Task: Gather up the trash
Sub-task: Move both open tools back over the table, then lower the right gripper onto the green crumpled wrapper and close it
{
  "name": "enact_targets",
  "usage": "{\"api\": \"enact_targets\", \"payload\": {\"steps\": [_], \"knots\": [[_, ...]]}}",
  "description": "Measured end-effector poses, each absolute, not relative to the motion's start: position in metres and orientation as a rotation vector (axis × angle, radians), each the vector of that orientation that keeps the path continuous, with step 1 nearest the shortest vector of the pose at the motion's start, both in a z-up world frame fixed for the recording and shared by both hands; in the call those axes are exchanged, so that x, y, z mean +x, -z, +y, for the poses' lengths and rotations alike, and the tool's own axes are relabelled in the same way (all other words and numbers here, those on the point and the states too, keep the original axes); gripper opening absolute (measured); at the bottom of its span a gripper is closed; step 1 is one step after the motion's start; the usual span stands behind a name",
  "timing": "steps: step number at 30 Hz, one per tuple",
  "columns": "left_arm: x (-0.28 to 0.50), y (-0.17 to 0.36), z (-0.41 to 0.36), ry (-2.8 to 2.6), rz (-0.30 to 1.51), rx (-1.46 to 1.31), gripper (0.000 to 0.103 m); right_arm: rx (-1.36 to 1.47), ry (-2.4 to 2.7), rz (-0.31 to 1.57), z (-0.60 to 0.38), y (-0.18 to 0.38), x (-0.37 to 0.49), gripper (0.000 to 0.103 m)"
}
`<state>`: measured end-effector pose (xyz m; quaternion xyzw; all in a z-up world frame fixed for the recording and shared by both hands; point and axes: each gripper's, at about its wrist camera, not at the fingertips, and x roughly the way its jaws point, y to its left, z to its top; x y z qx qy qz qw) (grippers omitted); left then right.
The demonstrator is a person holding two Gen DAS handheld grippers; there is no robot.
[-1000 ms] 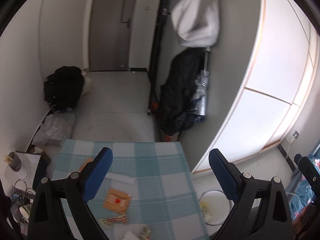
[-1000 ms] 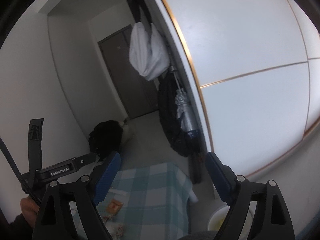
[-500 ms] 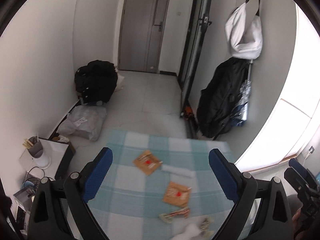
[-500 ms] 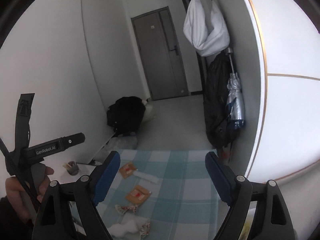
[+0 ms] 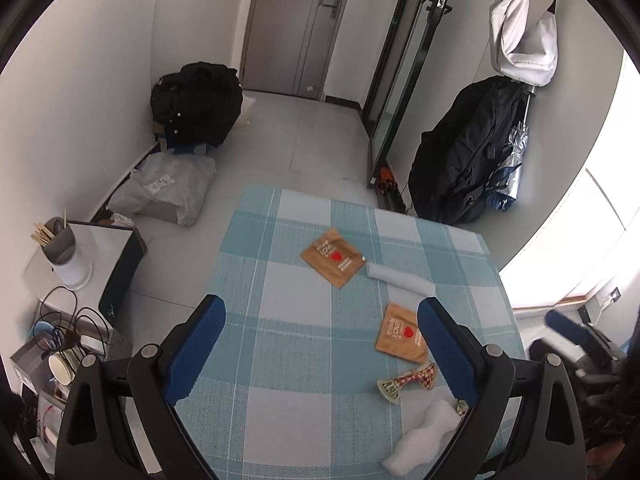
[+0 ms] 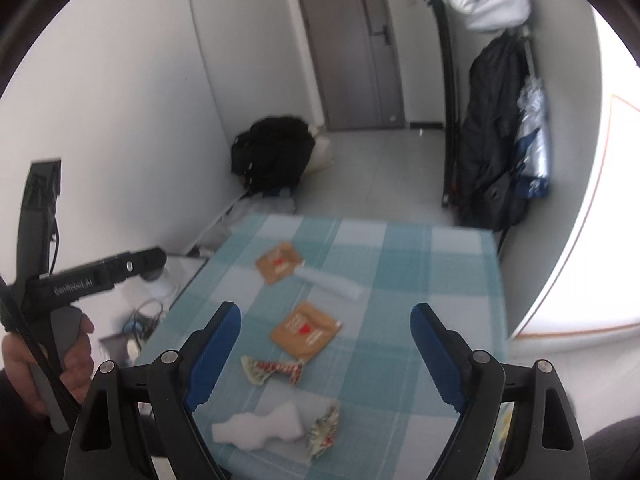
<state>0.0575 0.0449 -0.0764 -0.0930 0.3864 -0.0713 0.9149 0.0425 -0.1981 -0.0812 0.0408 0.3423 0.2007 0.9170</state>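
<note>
on the checked tablecloth (image 5: 312, 360) the trash lies flat: two brown packets (image 5: 333, 258), and nearer than those a crumpled wrapper (image 6: 272, 370) and white foam (image 6: 258, 430). all look light and flimsy, so pinch a raised edge. both the left gripper (image 5: 320, 354) and right gripper (image 6: 325, 354) are spread wide, empty.
</note>
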Motion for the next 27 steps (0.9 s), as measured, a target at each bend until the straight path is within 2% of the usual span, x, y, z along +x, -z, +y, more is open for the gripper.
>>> {"api": "enact_targets", "payload": {"steps": [10, 18, 20, 22, 27], "knots": [[0.071, 0.095, 0.05, 0.143, 0.874, -0.185, 0.095, 0.044, -0.436, 0.865, -0.175, 0.119, 0.05, 0.087], [0.075, 0.097, 0.056, 0.153, 0.903, -0.244, 0.095, 0.041, -0.451, 0.914, -0.178, 0.13, 0.049, 0.086], [0.076, 0.098, 0.057, 0.152, 0.908, -0.256, 0.095, 0.046, -0.459, 0.943, -0.179, 0.136, 0.048, 0.084], [0.077, 0.1, 0.059, 0.153, 0.918, -0.271, 0.095, 0.049, -0.464, 0.966, -0.181, 0.141, 0.048, 0.073], [0.081, 0.104, 0.06, 0.149, 0.945, -0.299, 0.095, 0.095, -0.453, 1.027, -0.191, 0.154, 0.049, 0.059]]}}
